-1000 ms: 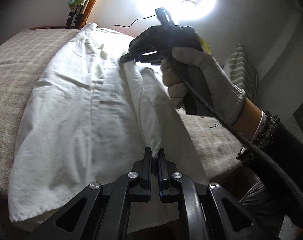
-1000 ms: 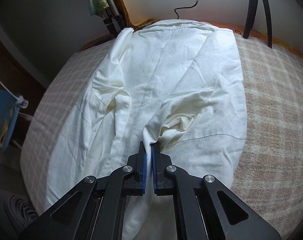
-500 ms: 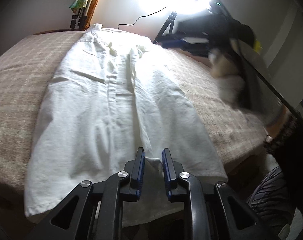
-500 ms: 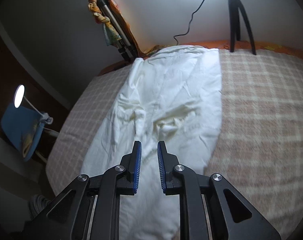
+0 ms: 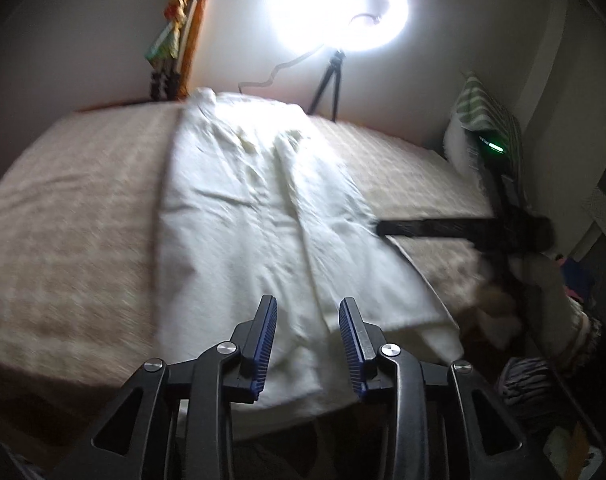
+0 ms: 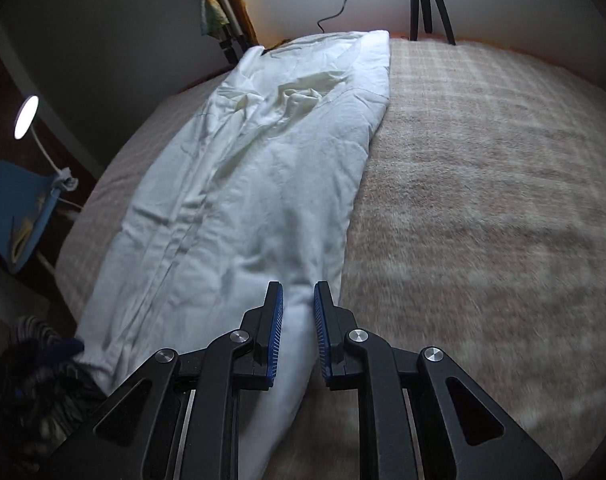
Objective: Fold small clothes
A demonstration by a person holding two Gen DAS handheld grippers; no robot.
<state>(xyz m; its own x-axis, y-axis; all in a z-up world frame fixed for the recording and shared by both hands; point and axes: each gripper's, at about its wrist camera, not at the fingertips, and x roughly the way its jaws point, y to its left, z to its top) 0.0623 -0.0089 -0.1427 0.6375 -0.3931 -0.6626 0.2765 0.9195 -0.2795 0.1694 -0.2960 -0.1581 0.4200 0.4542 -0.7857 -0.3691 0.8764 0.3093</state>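
Note:
A white shirt (image 5: 263, 216) lies lengthwise on the beige checked bed cover (image 5: 71, 220), folded into a long narrow strip with both sides turned in. Its hem hangs over the near bed edge. My left gripper (image 5: 307, 308) is open and empty, just above the hem. My right gripper (image 6: 299, 292) is open, its jaws straddling the shirt's (image 6: 255, 184) near right edge without holding it. In the left wrist view the right gripper (image 5: 387, 227) reaches in from the right to the shirt's right edge.
A bright ring light (image 5: 339, 4) on a small tripod (image 5: 329, 84) stands at the bed's far edge. A green patterned pillow (image 5: 483, 120) is at the right. A lamp (image 6: 25, 118) and a blue chair (image 6: 15, 208) stand left of the bed.
Both grippers have let go of the shirt fold and opened. They have pulled back toward the near end. The right gripper has moved from the collar end down to the shirt's right edge.

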